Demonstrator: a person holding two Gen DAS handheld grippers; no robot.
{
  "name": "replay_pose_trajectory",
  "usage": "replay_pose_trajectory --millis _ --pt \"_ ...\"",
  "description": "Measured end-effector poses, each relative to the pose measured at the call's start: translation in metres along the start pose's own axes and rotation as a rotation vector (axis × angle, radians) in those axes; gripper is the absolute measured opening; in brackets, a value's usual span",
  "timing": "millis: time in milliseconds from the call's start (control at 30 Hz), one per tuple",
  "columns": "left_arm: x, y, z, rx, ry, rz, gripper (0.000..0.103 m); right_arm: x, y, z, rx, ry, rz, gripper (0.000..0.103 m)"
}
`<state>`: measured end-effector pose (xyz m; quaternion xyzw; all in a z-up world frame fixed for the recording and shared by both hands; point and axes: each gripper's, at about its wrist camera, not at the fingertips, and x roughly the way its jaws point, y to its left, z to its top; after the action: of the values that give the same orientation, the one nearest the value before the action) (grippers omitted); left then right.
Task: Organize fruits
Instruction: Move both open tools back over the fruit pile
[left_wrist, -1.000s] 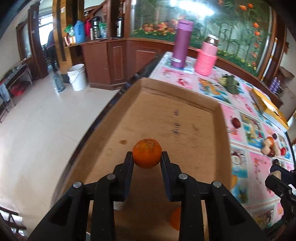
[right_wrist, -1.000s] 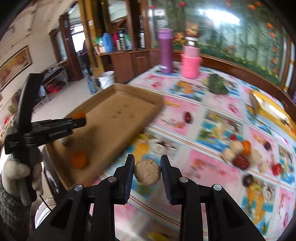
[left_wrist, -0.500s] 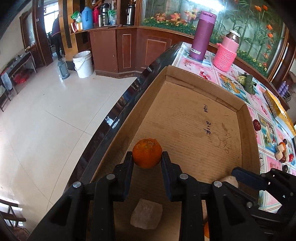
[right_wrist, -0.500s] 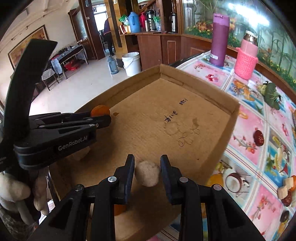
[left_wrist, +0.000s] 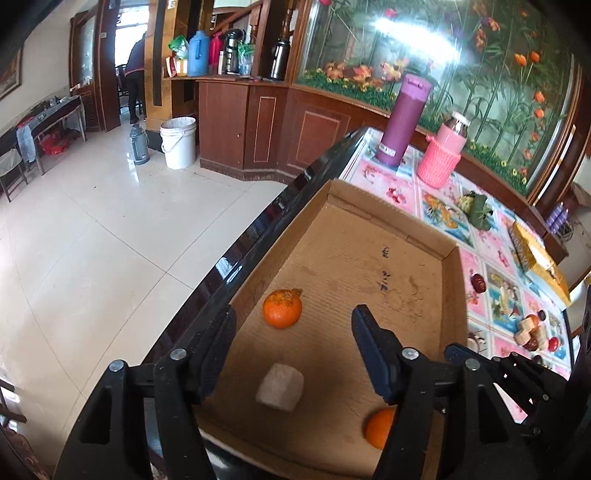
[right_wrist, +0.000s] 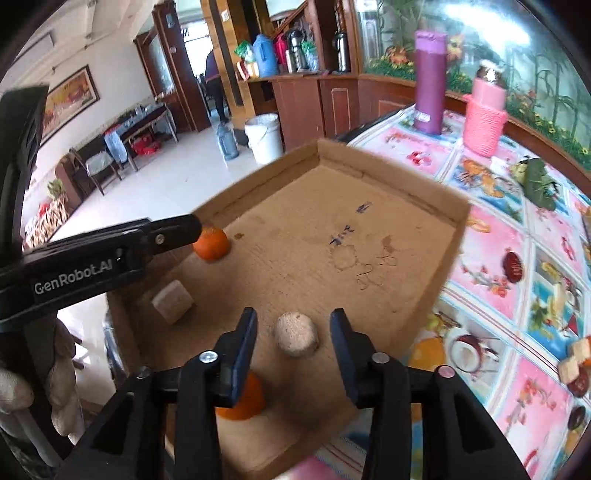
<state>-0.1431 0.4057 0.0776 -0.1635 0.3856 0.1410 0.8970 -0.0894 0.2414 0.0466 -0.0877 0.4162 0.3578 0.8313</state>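
Both claws stand released over the box (left_wrist: 448, 295). The left gripper (left_wrist: 291, 354) has its jaws spread wide, gripping nothing; the orange (left_wrist: 282, 308) sits on the cardboard floor just beyond them, toward 11 o'clock. The right gripper (right_wrist: 293, 343) is likewise spread, and the brown fruit (right_wrist: 296, 333) rests on the floor between its fingers, touching neither.

In the box so far, as the views show: that orange near the left wall, the brown fruit, a pale cube (right_wrist: 172, 301) at 9 o'clock of the brown fruit, and a second orange (right_wrist: 242, 400) at its 7 o'clock, partly hidden behind the right gripper's left finger.

Judging by this, four pieces are stowed. More fruit (right_wrist: 574, 365) is still out on the tablecloth (right_wrist: 491, 229), at 3 o'clock well apart from the box, so the sorting looks part done, with those pieces left to fetch
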Motion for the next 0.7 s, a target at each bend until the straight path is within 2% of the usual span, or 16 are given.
replay_pose_trajectory --millis 167,300,400,500,700 --pt "-0.022 -0.012 -0.014 -0.026 -0.024 -0.038 0.069 -0.042 -0.016 -0.016 0.052 -0.078 -0.015 0.058" --pt "-0.036 -0.038 -0.022 0.028 -0.037 -0.06 0.07 -0.078 -0.047 -0.044 0.107 -0.116 -0.057 0.058" --pt "-0.039 -0.061 -0.026 0.072 -0.041 -0.077 0.074 -0.106 -0.077 -0.07 0.147 -0.134 -0.142 0.059" --pt "-0.032 -0.088 -0.03 0.121 -0.021 -0.099 0.074 -0.136 -0.12 -0.101 0.214 -0.139 -0.253 0.061" --pt "-0.01 -0.154 -0.051 0.249 0.05 -0.164 0.074 -0.19 -0.215 -0.159 0.436 -0.12 -0.426 0.061"
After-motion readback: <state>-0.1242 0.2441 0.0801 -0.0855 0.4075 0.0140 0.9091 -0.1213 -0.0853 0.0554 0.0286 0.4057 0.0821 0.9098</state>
